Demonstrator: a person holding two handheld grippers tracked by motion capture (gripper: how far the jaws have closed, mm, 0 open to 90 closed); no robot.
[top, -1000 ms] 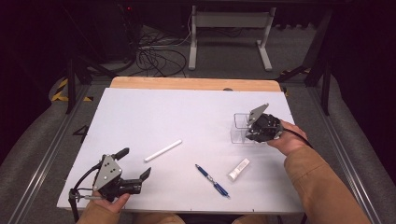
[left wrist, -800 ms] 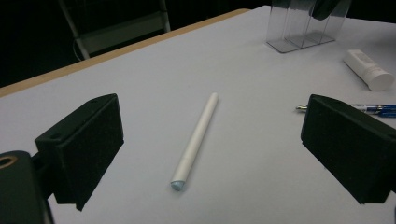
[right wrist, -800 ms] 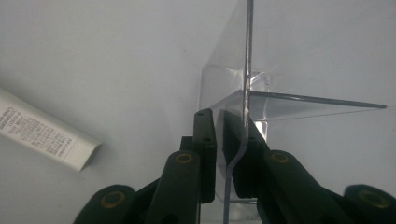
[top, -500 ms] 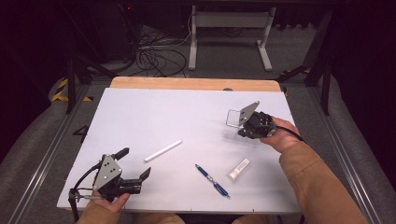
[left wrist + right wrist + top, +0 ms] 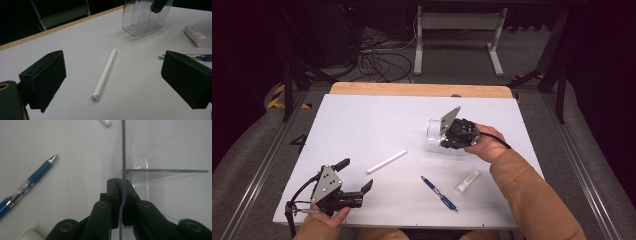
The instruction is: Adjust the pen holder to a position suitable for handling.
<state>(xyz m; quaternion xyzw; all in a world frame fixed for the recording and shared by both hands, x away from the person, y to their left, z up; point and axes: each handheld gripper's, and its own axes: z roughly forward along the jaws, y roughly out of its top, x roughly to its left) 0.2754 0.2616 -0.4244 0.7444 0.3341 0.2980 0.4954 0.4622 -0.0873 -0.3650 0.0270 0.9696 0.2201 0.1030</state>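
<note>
High view overhead; tool views close, share table

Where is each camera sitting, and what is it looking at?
High view: above the table's near side, looking forward and down; both forearms show, with the left gripper and right gripper.
Left gripper view: on the left gripper, between its open jaws at the white pen.
Right gripper view: on the right gripper, jaws shut on the clear holder wall.
Shared: all three show the blue pen and the clear holder.
</note>
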